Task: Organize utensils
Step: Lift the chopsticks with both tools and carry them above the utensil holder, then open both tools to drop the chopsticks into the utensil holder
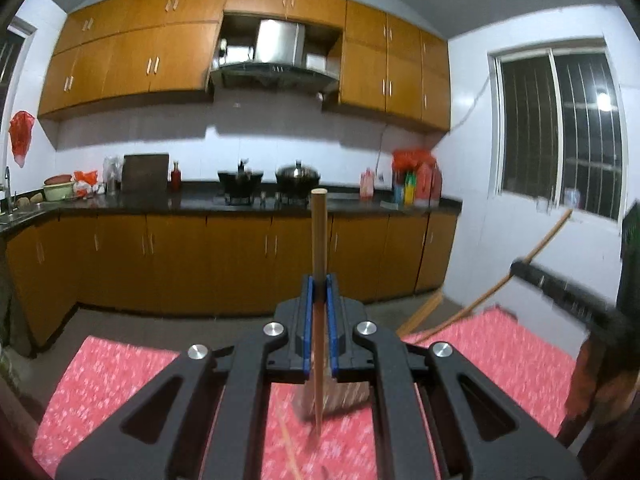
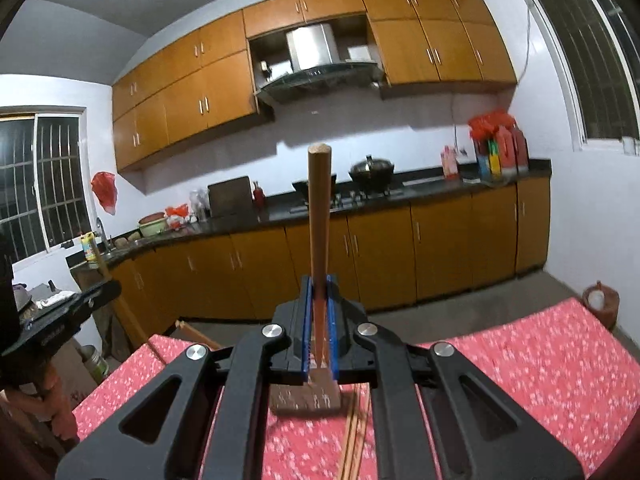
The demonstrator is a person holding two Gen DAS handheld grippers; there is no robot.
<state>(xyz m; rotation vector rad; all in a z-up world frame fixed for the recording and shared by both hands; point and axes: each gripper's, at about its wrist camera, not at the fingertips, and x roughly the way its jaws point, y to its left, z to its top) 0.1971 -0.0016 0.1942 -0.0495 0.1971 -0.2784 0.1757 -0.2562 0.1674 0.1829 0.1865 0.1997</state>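
Wooden chopsticks: one clamped in left gripper (image 1: 319, 280), one in right gripper (image 2: 319, 280).

The left hand-held gripper (image 1: 319, 296) clamps an upright wooden chopstick (image 1: 319, 236) above the red tablecloth (image 1: 112, 380).

Wrist views level, toward shared kitchen counter (image 1: 240, 204).
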